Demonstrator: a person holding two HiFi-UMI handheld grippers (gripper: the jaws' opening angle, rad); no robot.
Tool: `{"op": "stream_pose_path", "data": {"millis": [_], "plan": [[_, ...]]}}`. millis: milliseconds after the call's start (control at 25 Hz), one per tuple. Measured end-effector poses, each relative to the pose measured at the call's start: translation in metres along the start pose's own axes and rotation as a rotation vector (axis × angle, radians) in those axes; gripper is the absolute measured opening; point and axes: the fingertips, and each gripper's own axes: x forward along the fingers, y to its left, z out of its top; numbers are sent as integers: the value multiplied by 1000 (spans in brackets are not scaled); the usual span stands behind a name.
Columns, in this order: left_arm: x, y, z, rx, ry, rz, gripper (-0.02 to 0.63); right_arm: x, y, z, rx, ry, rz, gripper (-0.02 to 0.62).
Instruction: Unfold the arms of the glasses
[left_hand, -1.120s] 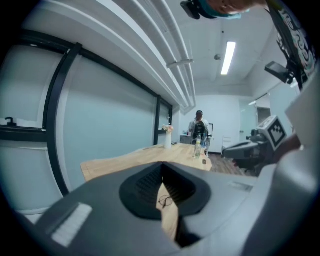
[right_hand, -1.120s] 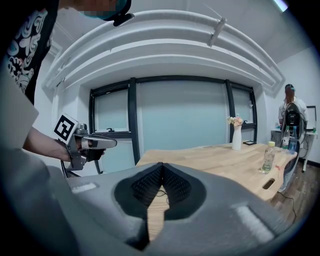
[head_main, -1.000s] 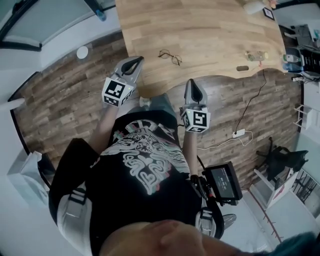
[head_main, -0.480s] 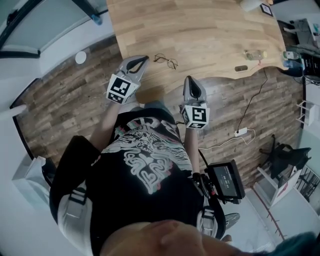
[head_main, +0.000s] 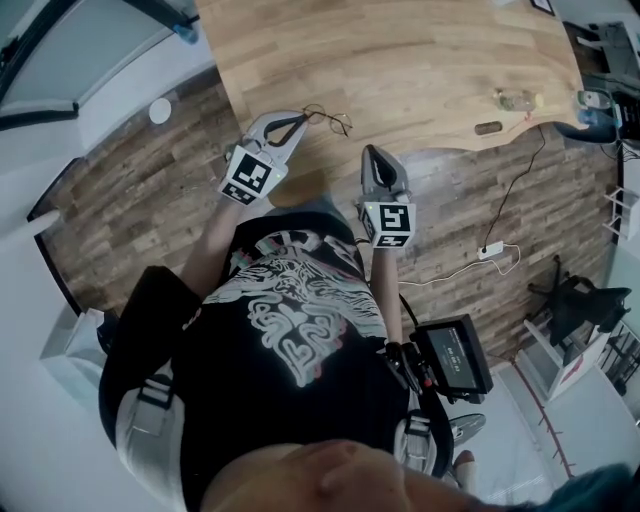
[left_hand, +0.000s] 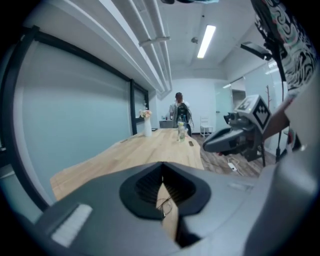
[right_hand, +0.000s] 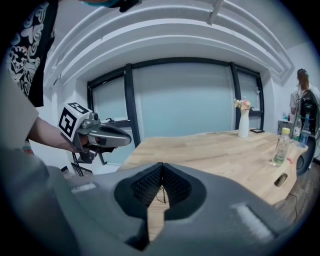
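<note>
Wooden desk (head_main: 420, 60) held wire glasses (head_main: 330, 120); left hand-held gripper (head_main: 302, 121) hung closed just beside them, right hand-held gripper (head_main: 369, 151) closed too.

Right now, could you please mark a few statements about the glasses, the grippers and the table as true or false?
1. The glasses lie on the wooden table, near its edge. True.
2. The right gripper holds the glasses. False: its jaws are together on nothing.
3. The left gripper is nearer the glasses than the right gripper. True.
4. The vase of flowers stands on the floor. False: it stands on the table.
</note>
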Motion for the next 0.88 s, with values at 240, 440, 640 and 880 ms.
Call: {"op": "stream_pose_path", "data": {"millis": [240, 440, 640, 880], "plan": [[32, -6, -35, 28, 124, -61, -11, 26, -8, -18, -6, 62, 45, -2], [57, -6, -55, 10, 185, -110, -11, 46, -20, -26, -26, 97, 57, 0], [77, -15, -74, 29, 251, -167, -11, 57, -26, -44, -31, 149, 76, 0], [99, -22, -97, 43, 316, -232, -11, 76, -30, -67, -70, 220, 109, 0]]}}
